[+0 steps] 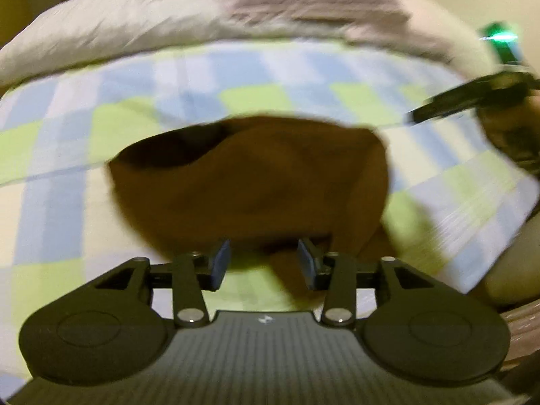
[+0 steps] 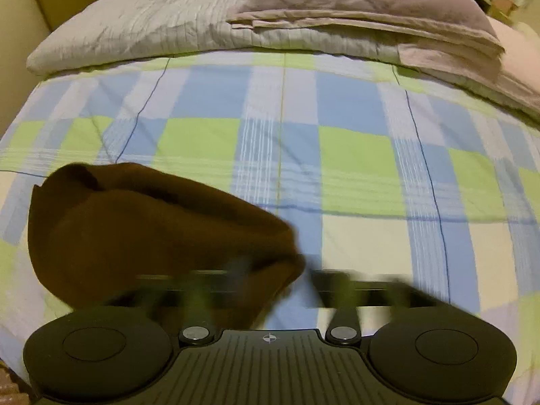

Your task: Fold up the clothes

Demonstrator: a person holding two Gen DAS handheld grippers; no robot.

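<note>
A brown garment (image 1: 249, 182) lies bunched on the checked bedspread (image 1: 67, 135), just ahead of my left gripper (image 1: 264, 258). That gripper is open, its blue pads (image 1: 220, 261) apart with the garment's near edge between and beyond them. In the right wrist view the same brown garment (image 2: 135, 229) sits at the lower left, and one corner reaches down to my right gripper (image 2: 273, 273). Motion blur smears its fingers, hiding how far apart they stand. The right gripper (image 1: 472, 99) also shows in the left wrist view at the upper right, held by a hand (image 1: 516, 138).
A blue, green and cream checked bedspread (image 2: 354, 155) covers the bed. Along its far side lie a folded white quilt (image 2: 152, 23) and a folded mauve blanket (image 2: 354, 0). The bed's edge drops off at the right in the left wrist view.
</note>
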